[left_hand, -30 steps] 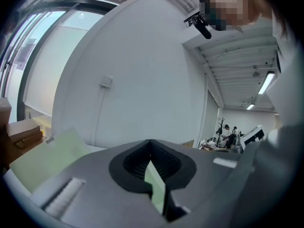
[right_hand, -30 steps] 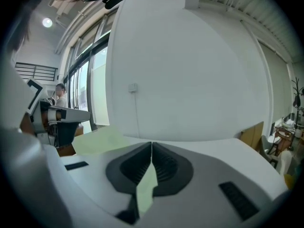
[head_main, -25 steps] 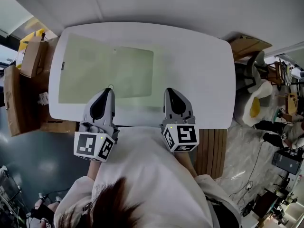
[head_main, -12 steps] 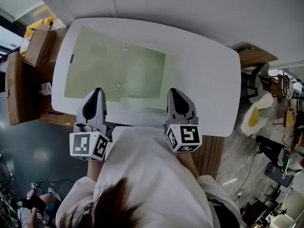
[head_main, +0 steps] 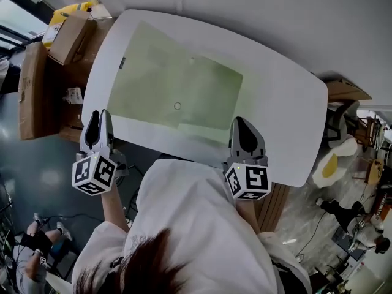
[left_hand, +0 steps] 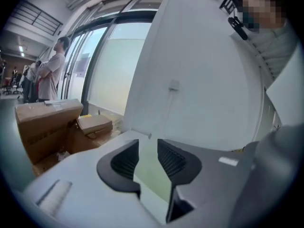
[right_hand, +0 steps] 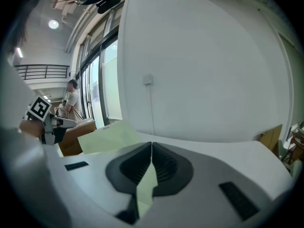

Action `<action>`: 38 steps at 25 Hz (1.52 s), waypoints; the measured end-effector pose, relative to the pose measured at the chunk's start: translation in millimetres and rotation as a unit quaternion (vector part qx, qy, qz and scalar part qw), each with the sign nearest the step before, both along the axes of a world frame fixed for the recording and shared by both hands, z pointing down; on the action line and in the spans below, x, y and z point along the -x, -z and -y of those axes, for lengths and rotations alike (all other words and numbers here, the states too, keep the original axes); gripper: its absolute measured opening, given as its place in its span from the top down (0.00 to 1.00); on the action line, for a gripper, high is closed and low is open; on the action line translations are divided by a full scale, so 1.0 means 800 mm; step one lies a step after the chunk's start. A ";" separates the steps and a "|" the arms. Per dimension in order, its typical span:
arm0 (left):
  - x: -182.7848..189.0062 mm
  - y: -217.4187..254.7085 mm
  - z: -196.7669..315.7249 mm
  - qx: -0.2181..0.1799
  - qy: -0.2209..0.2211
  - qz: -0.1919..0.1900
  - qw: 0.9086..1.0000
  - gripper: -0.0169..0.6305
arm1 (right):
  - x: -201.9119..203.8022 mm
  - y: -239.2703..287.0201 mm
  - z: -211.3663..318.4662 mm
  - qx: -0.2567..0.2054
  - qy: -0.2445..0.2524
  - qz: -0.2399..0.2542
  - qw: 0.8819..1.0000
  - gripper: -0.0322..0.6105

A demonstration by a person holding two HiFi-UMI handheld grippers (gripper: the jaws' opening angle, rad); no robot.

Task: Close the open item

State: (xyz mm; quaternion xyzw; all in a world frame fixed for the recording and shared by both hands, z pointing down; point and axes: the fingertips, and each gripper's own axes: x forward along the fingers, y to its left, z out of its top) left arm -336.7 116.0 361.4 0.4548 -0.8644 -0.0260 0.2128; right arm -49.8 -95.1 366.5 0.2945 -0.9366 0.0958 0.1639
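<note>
The folder is laid flat on the surface; release is judged under way.
The left tongs have just been opened, empty; the right tongs are kept closed, and their withdrawal is called for next.

Smooth matt white table, pale green folder perhaps thin plastic, brown cardboard boxes.
</note>
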 end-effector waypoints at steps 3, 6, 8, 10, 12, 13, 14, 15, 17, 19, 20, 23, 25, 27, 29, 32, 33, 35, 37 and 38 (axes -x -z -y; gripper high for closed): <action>0.012 -0.036 -0.014 0.006 0.005 -0.053 0.999 0.76 | 0.019 0.003 -0.010 -0.001 0.012 0.001 1.000 0.93; 0.017 -0.066 -0.016 0.005 0.012 -0.101 0.995 0.73 | 0.026 0.004 -0.014 0.001 0.017 0.001 1.000 0.93; 0.020 -0.084 -0.015 0.012 0.015 -0.120 0.993 0.72 | 0.024 0.005 -0.013 0.002 0.014 0.000 1.000 0.93; 0.023 -0.100 -0.012 0.019 0.016 -0.132 0.991 0.72 | 0.021 0.005 -0.011 0.003 0.008 -0.001 1.000 0.93; 0.026 -0.110 -0.007 0.014 0.016 -0.144 0.989 0.72 | 0.019 0.006 -0.009 0.002 0.002 -0.002 1.000 0.93; 0.027 -0.113 -0.004 0.007 0.015 -0.152 0.988 0.72 | 0.018 0.005 -0.009 0.002 -0.001 -0.002 1.000 0.93; 0.027 -0.116 0.000 -0.002 0.014 -0.160 0.987 0.72 | 0.016 0.005 -0.008 0.002 -0.004 -0.002 1.000 0.93; 0.027 -0.118 0.004 -0.011 0.012 -0.168 0.986 0.72 | 0.015 0.005 -0.008 0.002 -0.007 -0.002 1.000 0.93; 0.027 -0.119 0.012 -0.021 0.008 -0.174 0.984 0.72 | 0.013 0.004 -0.006 0.000 -0.013 -0.003 1.000 0.93; 0.027 -0.118 0.016 -0.022 0.006 -0.170 0.985 0.72 | 0.010 0.004 -0.003 0.000 -0.019 -0.003 1.000 0.93; 0.027 -0.116 0.018 -0.023 0.005 -0.168 0.986 0.72 | 0.009 0.004 -0.002 0.000 -0.022 -0.004 1.000 0.93; 0.027 -0.113 0.022 -0.029 -0.002 -0.165 0.986 0.73 | 0.008 0.005 0.000 -0.003 -0.027 -0.003 1.000 0.93; 0.027 -0.113 0.023 -0.029 -0.003 -0.163 0.986 0.77 | 0.010 0.004 0.001 -0.002 -0.027 -0.004 1.000 0.93; 0.028 -0.113 0.022 -0.027 -0.001 -0.157 0.987 0.83 | 0.014 0.003 0.001 -0.001 -0.026 -0.004 1.000 0.93; 0.028 -0.112 0.022 -0.027 0.001 -0.152 0.988 0.89 | 0.016 0.002 0.001 -0.001 -0.025 -0.004 1.000 0.93; 0.023 -0.107 0.024 -0.032 -0.003 -0.152 0.988 0.91 | 0.014 0.003 0.000 -0.001 -0.025 -0.004 1.000 0.93; 0.021 -0.105 0.024 -0.034 -0.005 -0.152 0.988 0.92 | 0.013 0.003 0.000 -0.001 -0.025 -0.004 1.000 0.93; 0.017 -0.102 0.026 -0.041 -0.008 -0.151 0.988 0.94 | 0.013 0.003 -0.002 -0.002 -0.026 -0.004 1.000 0.93; 0.016 -0.100 0.028 -0.048 -0.009 -0.151 0.987 0.95 | 0.014 0.002 -0.002 -0.003 -0.027 -0.003 1.000 0.93; 0.015 -0.098 0.029 -0.051 -0.010 -0.151 0.987 0.95 | 0.014 0.002 -0.003 -0.004 -0.028 -0.003 1.000 0.93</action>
